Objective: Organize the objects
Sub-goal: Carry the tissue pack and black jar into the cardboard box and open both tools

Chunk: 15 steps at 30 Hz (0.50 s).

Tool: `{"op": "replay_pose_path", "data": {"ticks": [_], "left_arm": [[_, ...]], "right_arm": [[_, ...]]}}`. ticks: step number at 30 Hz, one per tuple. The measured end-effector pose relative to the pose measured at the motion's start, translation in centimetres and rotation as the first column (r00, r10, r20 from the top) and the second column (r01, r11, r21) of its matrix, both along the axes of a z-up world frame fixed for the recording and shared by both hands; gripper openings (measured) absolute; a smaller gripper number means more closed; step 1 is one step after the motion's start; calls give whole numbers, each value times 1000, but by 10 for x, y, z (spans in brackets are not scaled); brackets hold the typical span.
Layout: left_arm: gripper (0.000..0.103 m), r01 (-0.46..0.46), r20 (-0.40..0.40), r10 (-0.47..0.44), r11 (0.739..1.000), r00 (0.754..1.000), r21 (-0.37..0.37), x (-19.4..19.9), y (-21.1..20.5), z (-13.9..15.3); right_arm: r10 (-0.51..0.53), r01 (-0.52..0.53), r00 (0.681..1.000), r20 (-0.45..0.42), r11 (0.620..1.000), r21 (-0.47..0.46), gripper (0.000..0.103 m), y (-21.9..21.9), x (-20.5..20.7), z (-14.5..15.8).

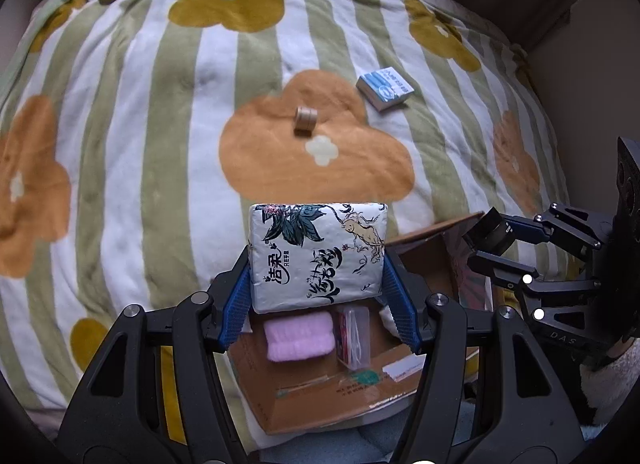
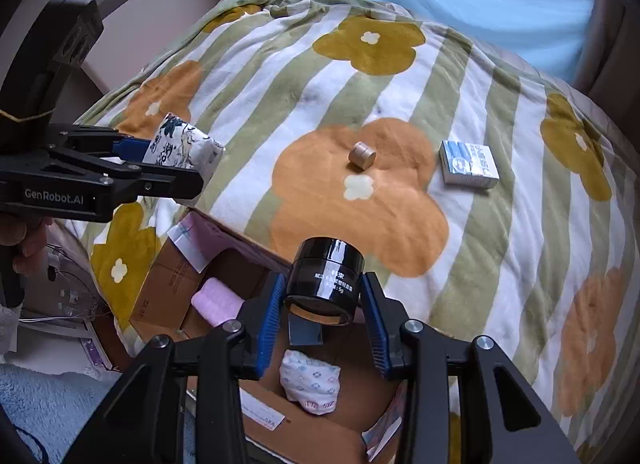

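Observation:
My left gripper is shut on a white tissue pack with ink drawings, held above an open cardboard box. The pack also shows in the right wrist view. My right gripper is shut on a black cosmetic jar, held over the same box; the jar appears at the right of the left wrist view. In the box lie a pink roll, a clear packet and a patterned white bundle. A small wooden cylinder and a blue-white box lie on the blanket.
A striped flower blanket covers the bed. The cardboard box's flaps stand open at the bed's near edge. A light blue fluffy rug lies below at the left. A wall panel stands at the right.

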<state>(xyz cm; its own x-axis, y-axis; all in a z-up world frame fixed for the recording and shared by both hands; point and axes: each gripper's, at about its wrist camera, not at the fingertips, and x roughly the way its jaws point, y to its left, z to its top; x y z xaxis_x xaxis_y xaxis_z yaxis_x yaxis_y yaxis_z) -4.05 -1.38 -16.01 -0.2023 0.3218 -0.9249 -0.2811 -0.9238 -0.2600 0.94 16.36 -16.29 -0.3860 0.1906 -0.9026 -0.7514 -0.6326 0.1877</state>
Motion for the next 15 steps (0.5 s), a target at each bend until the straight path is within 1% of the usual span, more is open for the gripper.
{"op": "replay_pose_path", "data": {"ticks": [5,9,15], "left_arm": [[57,-12,43,12,1000,999,-3,35,-4,-22],[57,-15,78,15,1000,997,2,56,-4,-42],[57,-4,123,5,1000,992,-10,76,2,-75]], "right_arm": [[-28,29,1000,9,999,-37,36,-24,12,-13],[-38,41,997,69,999,-35,36,-42,16,-27],[-116,121,992,53,987,-108,36,-52,25,-53]]}}
